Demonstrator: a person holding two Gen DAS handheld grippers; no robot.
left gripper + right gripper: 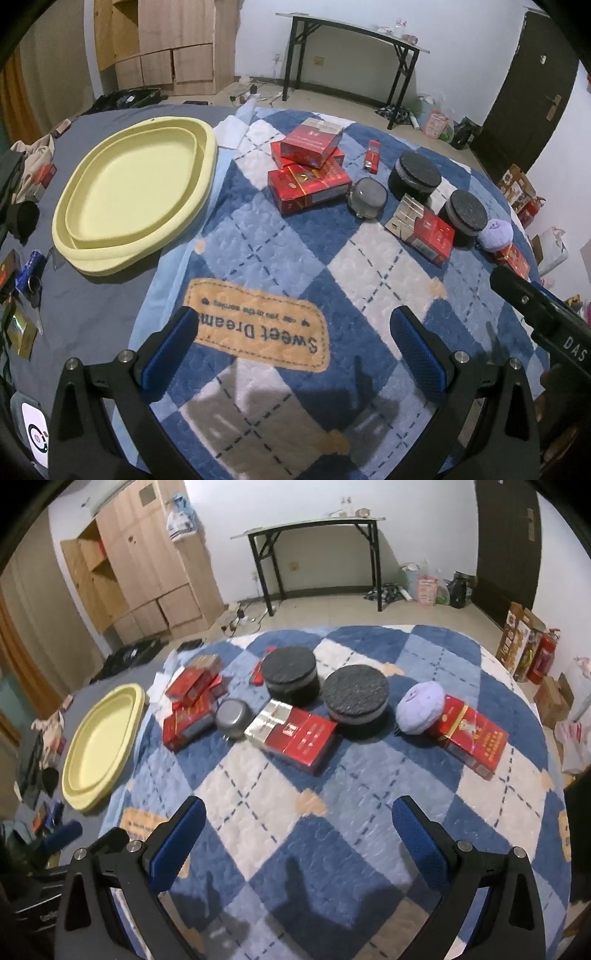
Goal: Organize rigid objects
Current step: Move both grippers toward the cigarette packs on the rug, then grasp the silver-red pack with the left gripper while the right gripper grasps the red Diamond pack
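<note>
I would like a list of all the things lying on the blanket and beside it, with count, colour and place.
yellow tray: one, pale yellow, left of the blanket
red boxes: stacked pile at the blanket's far left; two more lie apart
round black cases: two, centre
grey case: one, beside the pile
purple plush: one, right
red lighter: one, far side
left gripper: open, empty
right gripper: open, empty

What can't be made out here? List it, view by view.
- Left wrist view: the red box behind the purple plush is mostly hidden by it and by the right claw, itself cut off by the frame edge.
- Right wrist view: the small red item is half hidden behind the far black round pad.
- Both views: print on the red boxes is too small to read.
- Left wrist view: clutter by the yellow tray is cropped, dark.
</note>
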